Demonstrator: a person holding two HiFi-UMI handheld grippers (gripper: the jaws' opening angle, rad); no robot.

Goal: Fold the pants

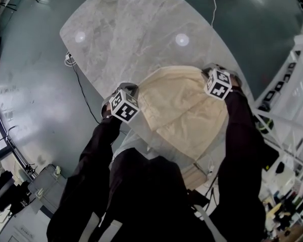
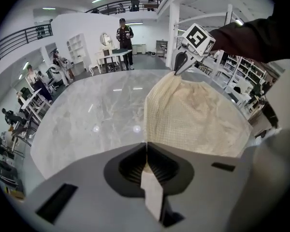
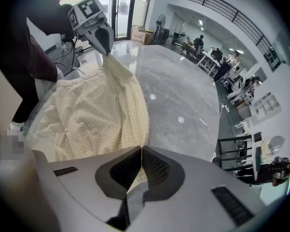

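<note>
Pants (image 1: 184, 110): pale cream cloth with a fine check, crumpling softly. They are lying on the near part of the marble desk (image 1: 131, 29), and the near end seems to be spilling over the edge toward the person.
Far edge: stretching between the two grippers and standing clear of the desk at both corners.
Left gripper (image 2: 146, 149): jaws pressed together, pinching one corner of the cloth.
Right gripper (image 3: 141, 153): jaws likewise closed, pinching the other corner.
Step in hand: probably raising this edge to carry it over for a fold.
Doing it well: I'd say both hands should be moving level and holding the edge taut, so the cloth is landing flat with its edges matching.
</note>
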